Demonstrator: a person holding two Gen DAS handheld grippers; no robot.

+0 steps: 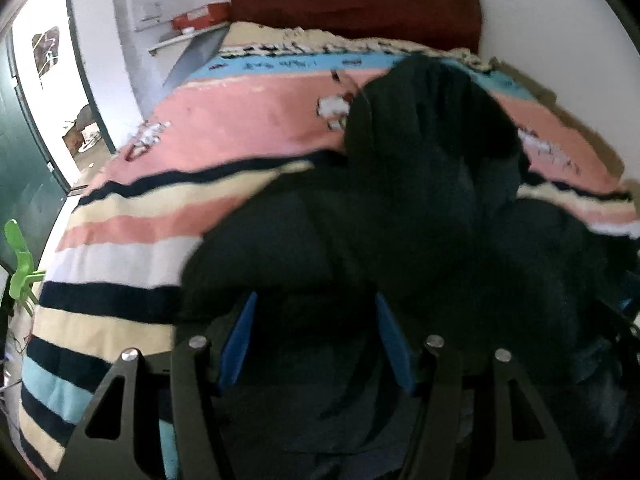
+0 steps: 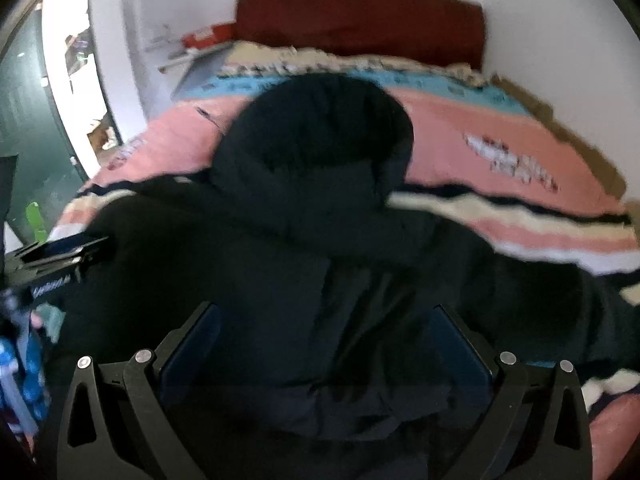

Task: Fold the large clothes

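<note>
A large black hooded coat [image 2: 320, 240] lies spread across the near half of the bed [image 1: 240, 120], reaching over its near edge, with the rounded hood [image 2: 320, 128] pointing toward the dark red headboard [image 2: 360, 16] and one sleeve [image 2: 540, 292] stretched toward the bed's right edge. It looks padded and matte, soft and bulky, with rolled seams and deep folds instead of crisp creases; the blur hides finer detail.

The right gripper [image 2: 324, 316] hovers over the coat's body with its blue-padded fingers [image 2: 460, 344] spread wide, holding nothing. The left gripper [image 1: 316, 304] is low over the coat near the bed's near left side, its blue pads [image 1: 240, 340] apart with dark fabric between and below them; whether they pinch any cloth I cannot tell. It also shows at the left border of the right wrist view [image 2: 64, 256].

By my reading the fold is at its start: the coat is laid out and no fold can be made out. The next move likely calls for gripping a sleeve or side edge and drawing it over the body, with a firm pinch because thick padding springs back.

The striped bedspread [image 1: 120, 240] under it is flat woven cloth in pink, cream, navy and light blue bands.
</note>
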